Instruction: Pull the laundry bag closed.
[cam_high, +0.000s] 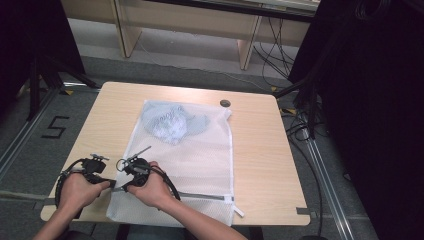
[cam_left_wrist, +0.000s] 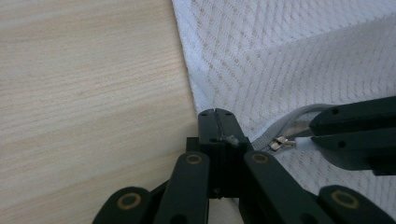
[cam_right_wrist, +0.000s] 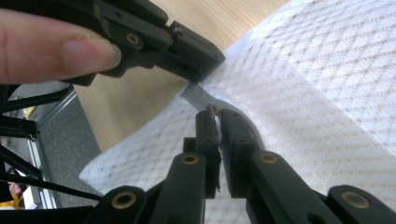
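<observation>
A white mesh laundry bag (cam_high: 200, 150) lies flat on the table with a light blue garment (cam_high: 172, 122) inside at its far end. A grey zipper (cam_high: 200, 195) runs along the bag's near edge. My left gripper (cam_high: 111, 183) is shut on the bag's near-left corner (cam_left_wrist: 215, 113), right beside the zipper's end. Just to its right, my right gripper (cam_high: 125, 186) is shut on the metal zipper pull (cam_left_wrist: 279, 143), whose tab sits between the jaws (cam_right_wrist: 215, 112). The two grippers' tips almost touch, and in the right gripper view the left gripper (cam_right_wrist: 208, 70) pinches the mesh edge.
The wooden table (cam_high: 260, 150) has bare surface on both sides of the bag. A small dark round object (cam_high: 225, 103) lies by the bag's far right corner. Black stands and cables crowd the floor to the right and left.
</observation>
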